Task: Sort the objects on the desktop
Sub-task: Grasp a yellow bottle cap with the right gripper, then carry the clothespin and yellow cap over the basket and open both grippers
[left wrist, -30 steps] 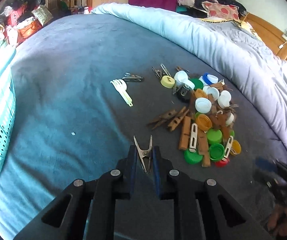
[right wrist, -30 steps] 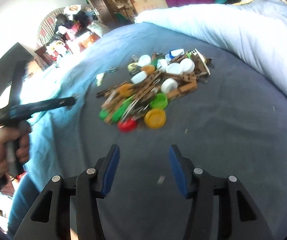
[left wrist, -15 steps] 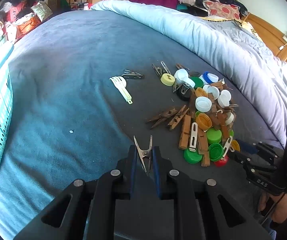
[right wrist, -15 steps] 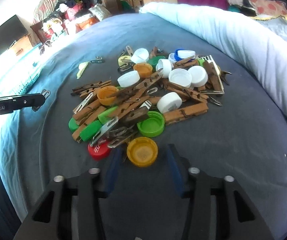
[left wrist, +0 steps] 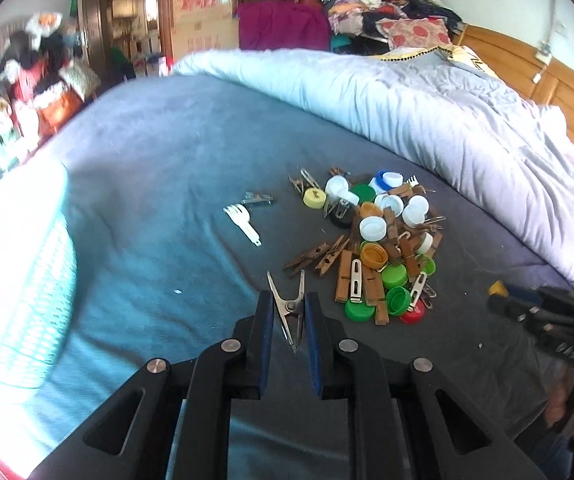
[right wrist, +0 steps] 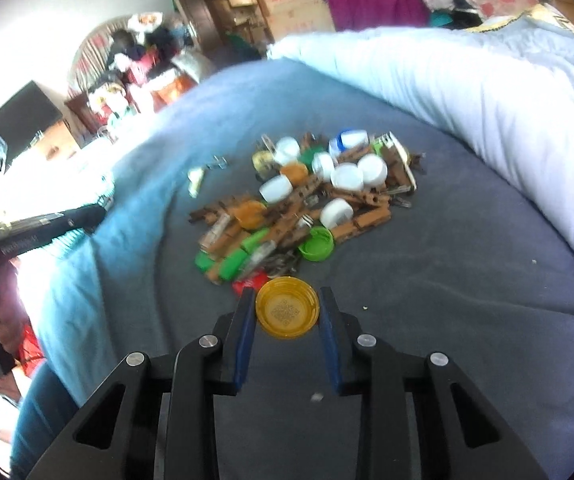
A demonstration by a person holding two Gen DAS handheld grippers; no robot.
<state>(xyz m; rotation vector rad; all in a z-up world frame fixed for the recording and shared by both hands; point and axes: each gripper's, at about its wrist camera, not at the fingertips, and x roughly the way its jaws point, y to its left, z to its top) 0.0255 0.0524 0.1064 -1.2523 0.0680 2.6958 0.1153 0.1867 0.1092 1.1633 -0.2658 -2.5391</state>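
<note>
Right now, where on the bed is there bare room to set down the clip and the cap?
Bare blanket lies left of the white fork, toward the teal basket, and between the pile and the folded duvet. The pile itself is crowded.

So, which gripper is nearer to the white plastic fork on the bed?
Left. The left gripper, shut on a metal clip, is just this side of the white plastic fork. The right gripper, holding a yellow cap, is beyond the pile.
</note>
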